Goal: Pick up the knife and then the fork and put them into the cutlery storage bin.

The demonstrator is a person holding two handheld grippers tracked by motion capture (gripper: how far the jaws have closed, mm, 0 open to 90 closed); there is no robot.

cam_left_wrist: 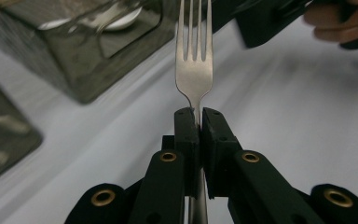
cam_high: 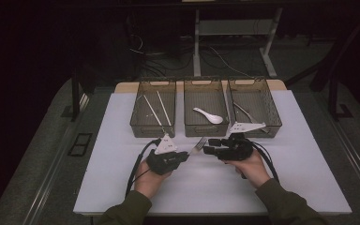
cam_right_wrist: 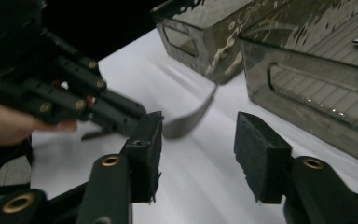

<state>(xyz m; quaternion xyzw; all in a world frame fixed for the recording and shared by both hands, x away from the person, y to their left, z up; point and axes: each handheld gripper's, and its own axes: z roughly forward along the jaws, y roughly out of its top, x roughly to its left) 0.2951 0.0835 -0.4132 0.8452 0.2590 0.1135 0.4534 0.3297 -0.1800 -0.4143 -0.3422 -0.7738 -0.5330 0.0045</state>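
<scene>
A white table [cam_high: 122,187] seen from above, with three smoky, see-through bins in a row along its far side. Going left to right: the left bin [cam_high: 153,108] holds two pale chopsticks [cam_high: 158,108] lying lengthwise; the middle bin [cam_high: 205,108] holds a white soup spoon [cam_high: 208,116]; the right bin [cam_high: 255,108] holds what looks like metal cutlery [cam_high: 243,112], too small to name. Each bin seems to be kept for one kind of utensil.

In front of the bins, a person in olive sleeves holds a black tong-like gripper in each hand. The left gripper [cam_high: 182,156] is clamped tight on a metal fork [cam_high: 198,146], held above the table just in front of the middle bin. In the left gripper view the pads pinch the fork [cam_left_wrist: 194,70] at its narrow neck, tines pointing away, so the head is left free for the other tool to take.

The right gripper [cam_high: 210,146] faces it, tip nearly to tip. In the right gripper view its pads [cam_right_wrist: 261,156] stand apart with nothing pressed between them, and the fork [cam_right_wrist: 189,119] hangs just ahead of the gap. This looks like a hand-over, probably so the fork can go to the right bin.
</scene>
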